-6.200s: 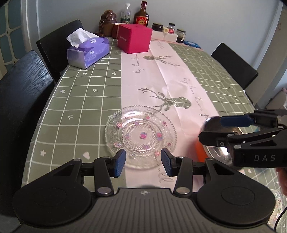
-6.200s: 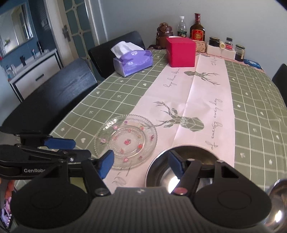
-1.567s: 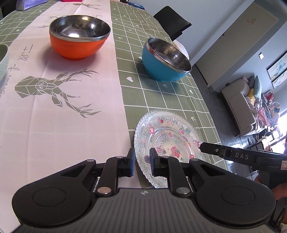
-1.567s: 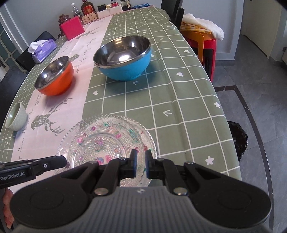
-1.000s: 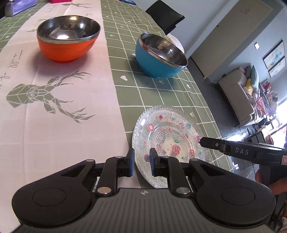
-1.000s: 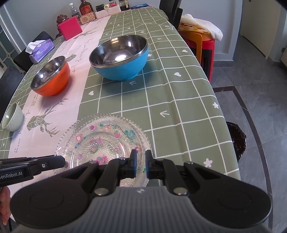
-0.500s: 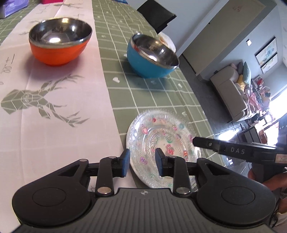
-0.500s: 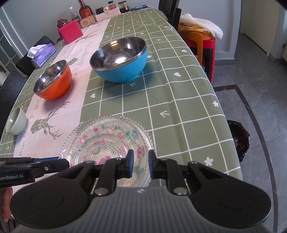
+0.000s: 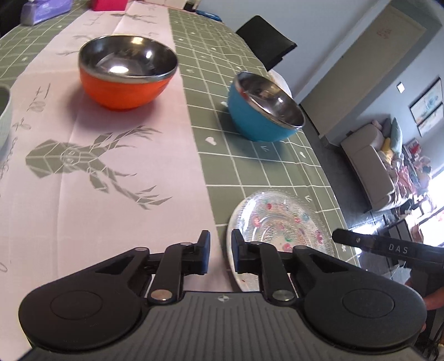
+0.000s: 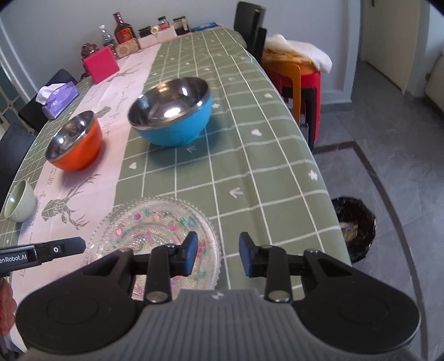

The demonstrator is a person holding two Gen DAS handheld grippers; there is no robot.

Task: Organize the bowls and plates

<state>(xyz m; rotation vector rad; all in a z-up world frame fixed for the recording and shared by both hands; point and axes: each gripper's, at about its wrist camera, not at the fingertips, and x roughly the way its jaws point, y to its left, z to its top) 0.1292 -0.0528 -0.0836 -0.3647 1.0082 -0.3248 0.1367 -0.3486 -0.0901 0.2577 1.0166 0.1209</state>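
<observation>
Surface (image 10: 249,155): green checked cloth, pink runner (image 10: 91,177) with deer print down its length.
Far end: pink box (image 10: 101,64), purple tissue pack (image 10: 59,98), dark bottle (image 10: 123,30), clear bottle (image 10: 104,36), several jars (image 10: 179,23), white boxes (image 10: 155,37).
Seating: black chairs (image 10: 252,25) along both sides; stacked orange and red stools (image 10: 294,80) topped by a white cushion (image 10: 299,50).
Floor: grey tiles, black-lined bin (image 10: 353,227) beside the near corner.
Beyond: sofa (image 9: 371,161), framed pictures (image 9: 427,105), door (image 9: 371,55).
</observation>
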